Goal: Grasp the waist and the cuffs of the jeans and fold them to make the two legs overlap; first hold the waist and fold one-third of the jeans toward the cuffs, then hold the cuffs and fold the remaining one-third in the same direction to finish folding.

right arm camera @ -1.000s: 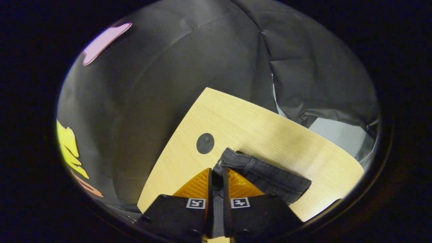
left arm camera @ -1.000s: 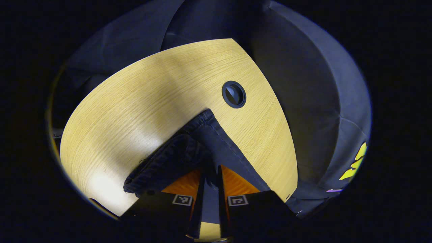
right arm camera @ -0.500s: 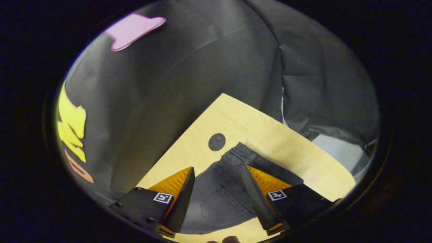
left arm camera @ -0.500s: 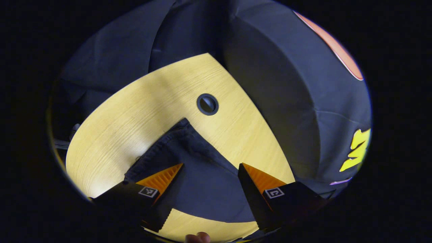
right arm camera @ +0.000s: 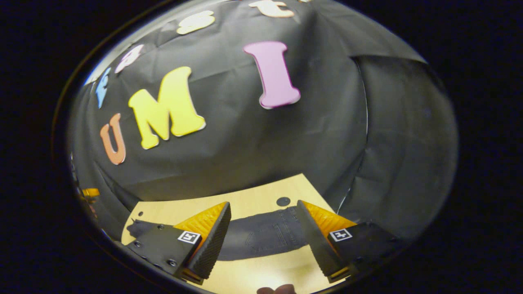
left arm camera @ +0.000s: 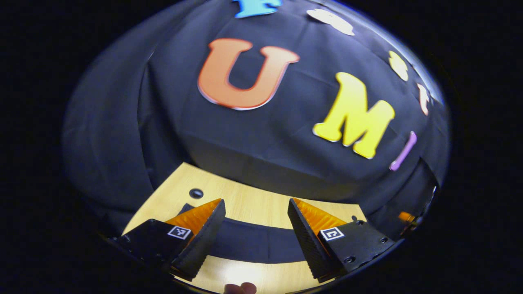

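Your jeans (right arm camera: pixel 261 234) lie flat on the surface (right arm camera: pixel 261 277) as a long dark band, running across it from side to side and parallel to its far edge. In the right gripper view a back pocket and its stitching show on the denim near the middle of the band, and the cloth reaches close to a small round grommet (right arm camera: pixel 283 201) set in the wood near the far right corner. In the left gripper view the same jeans (left arm camera: pixel 255 243) read as a smooth dark strip with one end ending just below another small dark grommet (left arm camera: pixel 196 193) toward the far left corner.

You hold both tools above the garment, touching nothing. The left gripper (left arm camera: pixel 255 218) has its jaws spread wide, the denim showing in the gap between them. The right gripper (right arm camera: pixel 263 220) likewise stands with jaws apart and grips nothing.

The surface (left arm camera: pixel 245 204) is pale wood with a fine grain, brightly lit near its front edge. Black cloth walls (right arm camera: pixel 253 143) rise right behind its far edge and wrap round both sides of the booth.
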